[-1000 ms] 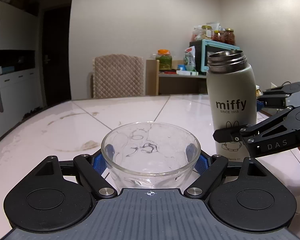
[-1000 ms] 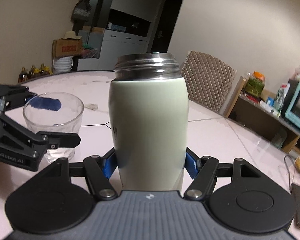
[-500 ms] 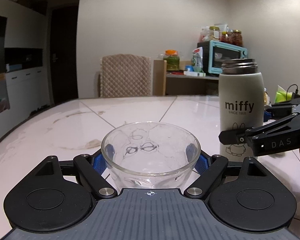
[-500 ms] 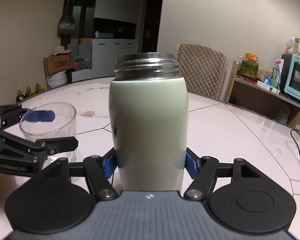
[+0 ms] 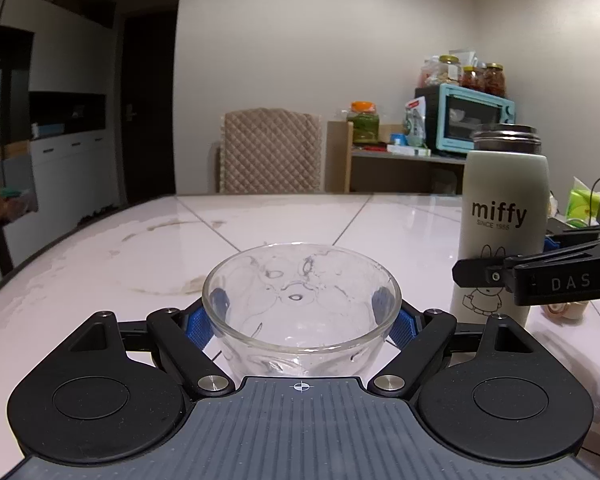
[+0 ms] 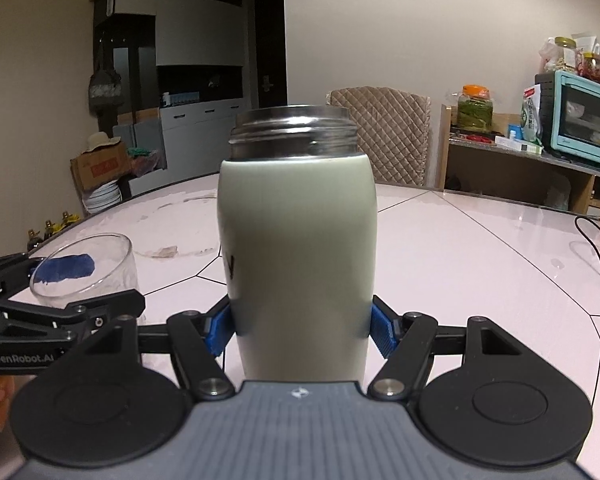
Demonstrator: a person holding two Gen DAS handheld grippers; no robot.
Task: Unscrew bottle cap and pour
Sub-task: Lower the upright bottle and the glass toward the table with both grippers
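A clear glass cup (image 5: pixel 301 304) stands on the white table, held between the blue pads of my left gripper (image 5: pixel 301 322). A pale green "miffy" bottle (image 5: pixel 502 224) with a bare steel threaded neck and no cap stands upright to its right. My right gripper (image 6: pixel 299 326) is shut on the bottle (image 6: pixel 298 240) low on its body. The right gripper also shows in the left wrist view (image 5: pixel 540 276). The glass (image 6: pixel 84 272) and left gripper (image 6: pixel 52 308) show at the left of the right wrist view. The cap is out of view.
The white tiled table (image 5: pixel 260 232) has stains at its left part. A quilted chair (image 5: pixel 270 150) stands behind the table. A shelf with a teal oven (image 5: pixel 474 122) and jars is at the back right. A cable (image 6: pixel 592 240) lies on the table's right side.
The bottle has come down from a slight tilt to upright, at the same height as the glass and farther to its right. Both grips are unchanged.
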